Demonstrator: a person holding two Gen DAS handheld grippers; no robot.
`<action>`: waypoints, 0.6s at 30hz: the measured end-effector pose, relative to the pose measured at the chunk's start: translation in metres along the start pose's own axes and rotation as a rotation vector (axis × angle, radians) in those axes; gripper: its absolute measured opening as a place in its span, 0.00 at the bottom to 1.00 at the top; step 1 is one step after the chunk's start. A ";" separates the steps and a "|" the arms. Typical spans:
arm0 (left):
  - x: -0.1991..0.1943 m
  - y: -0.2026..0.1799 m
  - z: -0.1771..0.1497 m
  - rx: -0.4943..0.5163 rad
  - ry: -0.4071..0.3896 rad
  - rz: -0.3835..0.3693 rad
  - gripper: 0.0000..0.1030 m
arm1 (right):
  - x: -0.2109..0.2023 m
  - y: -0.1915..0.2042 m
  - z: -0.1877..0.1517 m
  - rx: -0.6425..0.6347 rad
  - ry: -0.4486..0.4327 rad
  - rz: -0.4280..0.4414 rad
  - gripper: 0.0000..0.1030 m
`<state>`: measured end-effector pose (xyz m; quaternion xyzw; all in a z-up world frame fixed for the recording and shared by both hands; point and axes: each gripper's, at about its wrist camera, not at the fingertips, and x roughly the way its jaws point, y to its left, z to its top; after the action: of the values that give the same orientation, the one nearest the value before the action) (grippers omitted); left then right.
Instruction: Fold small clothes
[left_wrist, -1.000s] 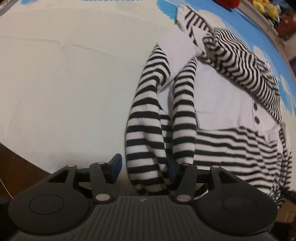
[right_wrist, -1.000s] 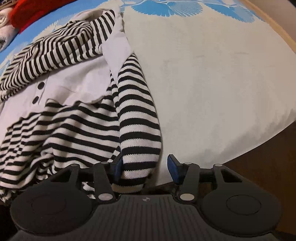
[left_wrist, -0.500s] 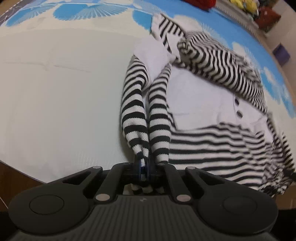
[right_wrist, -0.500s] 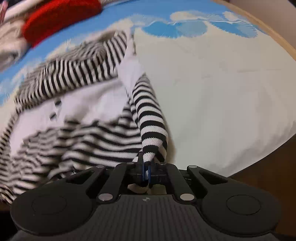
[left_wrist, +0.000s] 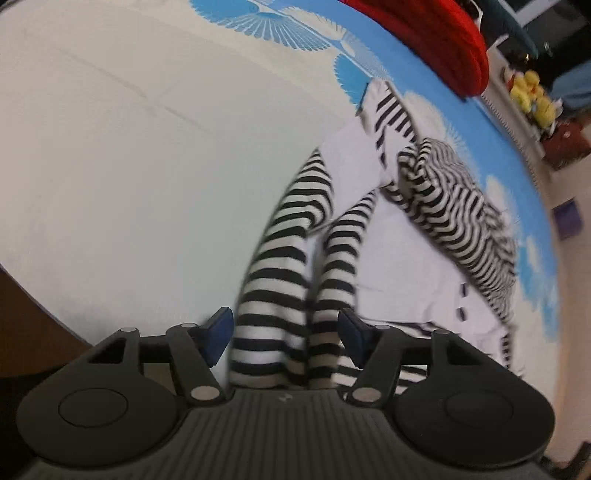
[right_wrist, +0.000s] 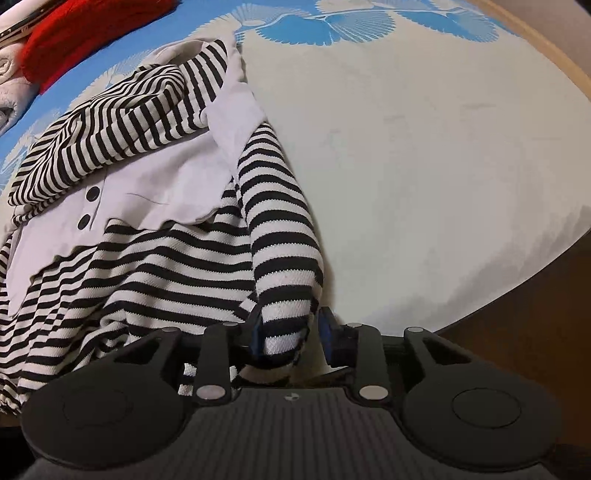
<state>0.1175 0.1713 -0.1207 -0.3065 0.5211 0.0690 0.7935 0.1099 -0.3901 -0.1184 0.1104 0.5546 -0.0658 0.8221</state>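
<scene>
A small black-and-white striped garment (right_wrist: 122, 258) with a white chest panel and two black buttons lies on the cloth-covered table; it also shows in the left wrist view (left_wrist: 454, 210). My left gripper (left_wrist: 286, 332) is open, and a striped sleeve (left_wrist: 280, 280) runs between its blue pads without being pinched. My right gripper (right_wrist: 291, 328) is open by a narrower gap, with the other striped sleeve end (right_wrist: 284, 295) lying between its pads.
The table carries a cream cloth (right_wrist: 424, 155) with blue fan patterns. A red garment (left_wrist: 424, 33) lies at the far edge, also in the right wrist view (right_wrist: 85, 29). The wooden table edge (right_wrist: 535, 295) is near my right gripper. Yellow toys (left_wrist: 533, 96) sit beyond.
Both grippers were shut on the sleeves half a second ago and have now opened, letting the sleeves go. The left camera has tilted up, showing more of the far table.
</scene>
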 end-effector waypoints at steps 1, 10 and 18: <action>0.002 -0.002 -0.001 0.005 0.015 -0.009 0.73 | 0.000 0.000 0.000 -0.001 0.003 0.000 0.33; 0.029 -0.031 -0.019 0.232 0.113 0.147 0.77 | 0.004 0.003 -0.003 -0.030 0.025 -0.019 0.38; 0.023 -0.034 -0.025 0.306 0.081 0.120 0.09 | -0.006 0.006 -0.001 -0.052 -0.045 0.018 0.02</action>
<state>0.1228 0.1249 -0.1328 -0.1528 0.5746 0.0235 0.8037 0.1083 -0.3846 -0.1120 0.0925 0.5366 -0.0463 0.8375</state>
